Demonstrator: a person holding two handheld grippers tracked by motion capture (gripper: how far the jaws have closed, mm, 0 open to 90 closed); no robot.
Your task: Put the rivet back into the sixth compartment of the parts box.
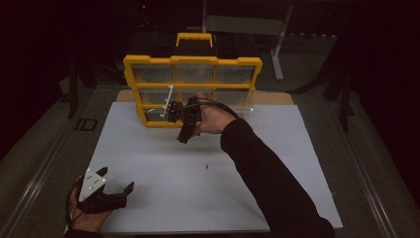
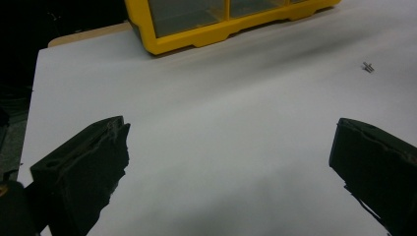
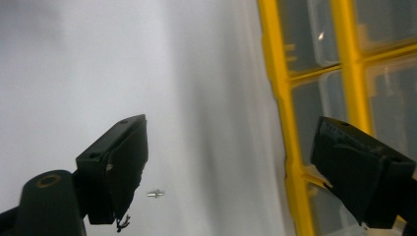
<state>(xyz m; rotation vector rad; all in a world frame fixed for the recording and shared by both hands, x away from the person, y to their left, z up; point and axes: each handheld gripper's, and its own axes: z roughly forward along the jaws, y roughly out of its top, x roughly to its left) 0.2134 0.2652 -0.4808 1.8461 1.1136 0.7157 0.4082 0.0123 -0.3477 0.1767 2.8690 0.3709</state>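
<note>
A yellow organiser case (image 1: 193,62) with clear compartment windows stands upright at the back of the white table top (image 1: 277,163). My right gripper (image 1: 177,124) is open just in front of the case's lower edge, with nothing between its jaws. In the right gripper view the right gripper (image 3: 231,128) is spread wide, with the case (image 3: 290,147) beside the right jaw. A small metal screw (image 1: 205,167) lies loose mid-table and also appears as the screw (image 3: 155,194) and the screw (image 2: 367,67). My left gripper (image 1: 117,179) rests open and empty at the near left corner.
In the left gripper view the left gripper (image 2: 231,132) faces bare white surface, with the case (image 2: 196,37) far ahead. A yellow carry handle (image 1: 194,38) tops the case. Dark floor and metal stand legs (image 1: 277,54) lie beyond the table.
</note>
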